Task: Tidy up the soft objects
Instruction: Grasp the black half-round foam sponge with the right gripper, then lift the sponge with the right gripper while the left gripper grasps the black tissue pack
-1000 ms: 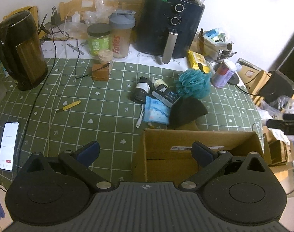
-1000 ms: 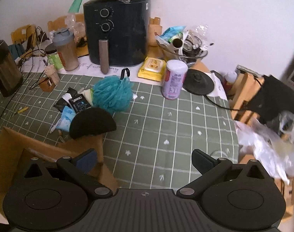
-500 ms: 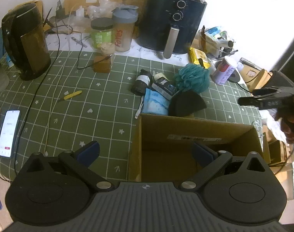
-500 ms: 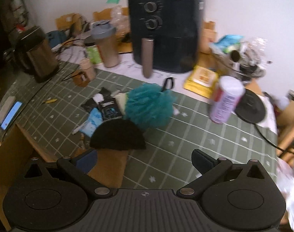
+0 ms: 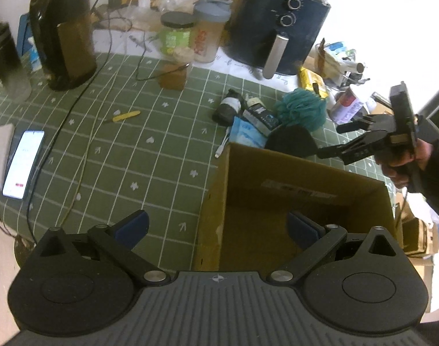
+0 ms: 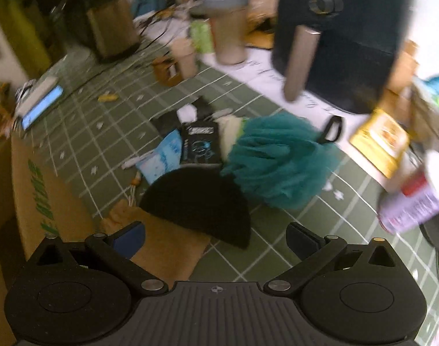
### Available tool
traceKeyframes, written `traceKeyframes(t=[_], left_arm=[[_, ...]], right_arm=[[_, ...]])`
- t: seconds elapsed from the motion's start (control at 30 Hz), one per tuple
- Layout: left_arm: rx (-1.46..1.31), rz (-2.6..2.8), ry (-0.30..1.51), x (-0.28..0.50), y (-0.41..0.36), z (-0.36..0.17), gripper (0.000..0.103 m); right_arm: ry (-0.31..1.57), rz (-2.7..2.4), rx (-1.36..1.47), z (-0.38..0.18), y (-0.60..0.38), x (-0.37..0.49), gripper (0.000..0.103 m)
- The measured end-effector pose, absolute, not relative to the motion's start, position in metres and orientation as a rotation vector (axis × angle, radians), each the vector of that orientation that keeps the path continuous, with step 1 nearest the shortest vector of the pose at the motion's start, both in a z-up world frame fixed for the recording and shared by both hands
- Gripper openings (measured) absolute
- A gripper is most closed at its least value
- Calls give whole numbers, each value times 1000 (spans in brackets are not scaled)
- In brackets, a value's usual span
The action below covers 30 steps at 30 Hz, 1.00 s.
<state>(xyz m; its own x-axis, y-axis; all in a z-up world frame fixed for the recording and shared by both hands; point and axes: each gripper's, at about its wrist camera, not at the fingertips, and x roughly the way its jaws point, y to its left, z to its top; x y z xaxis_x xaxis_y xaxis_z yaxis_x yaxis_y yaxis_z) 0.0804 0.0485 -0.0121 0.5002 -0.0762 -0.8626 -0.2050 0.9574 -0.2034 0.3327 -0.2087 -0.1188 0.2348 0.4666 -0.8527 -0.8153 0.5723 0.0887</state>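
The right gripper [image 6: 215, 238] is wide open and holds nothing. It hangs just over the black cap [image 6: 199, 201], which lies on the green mat with one edge on the flap of the cardboard box [image 5: 303, 201]. The teal bath pouf [image 6: 277, 161] touches the cap's far side. The left gripper [image 5: 216, 226] is wide open too, over the near edge of the empty box. If the right gripper shuts too far along, it could grab the pouf with the cap, or pinch the box flap. The right view is blurry, so the green letters on the box cannot be read. The shaker bottle [image 5: 209, 39] may say "Foyes".
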Motion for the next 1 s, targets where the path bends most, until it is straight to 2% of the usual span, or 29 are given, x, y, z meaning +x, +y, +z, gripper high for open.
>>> traceKeyframes(t=[0.17,0.2,0.33,0.43,0.5,0.7,1.0], left_arm=[[-346,83,1063,73,54,-16,103],[-353,88,1064,72,54,-17,103],[-365,114,1063,66,57,-17,103],[-375,129,1059,63,60,-15,103],[-379,134,1052,62,62,-14,103],[-377,132,1040,63,67,-14,103],[-340,78,987,72,69,-6,103]], right_arm=[[989,969,-573,-145,-183,340,101],[985,975,-604,-149,-178,340,97],[971,991,-714,-168,-161,341,91],[958,993,-782,-178,-152,339,76],[956,995,-805,-180,-151,338,73],[944,1009,-739,-160,-160,337,68],[889,957,-578,-107,-188,322,66]])
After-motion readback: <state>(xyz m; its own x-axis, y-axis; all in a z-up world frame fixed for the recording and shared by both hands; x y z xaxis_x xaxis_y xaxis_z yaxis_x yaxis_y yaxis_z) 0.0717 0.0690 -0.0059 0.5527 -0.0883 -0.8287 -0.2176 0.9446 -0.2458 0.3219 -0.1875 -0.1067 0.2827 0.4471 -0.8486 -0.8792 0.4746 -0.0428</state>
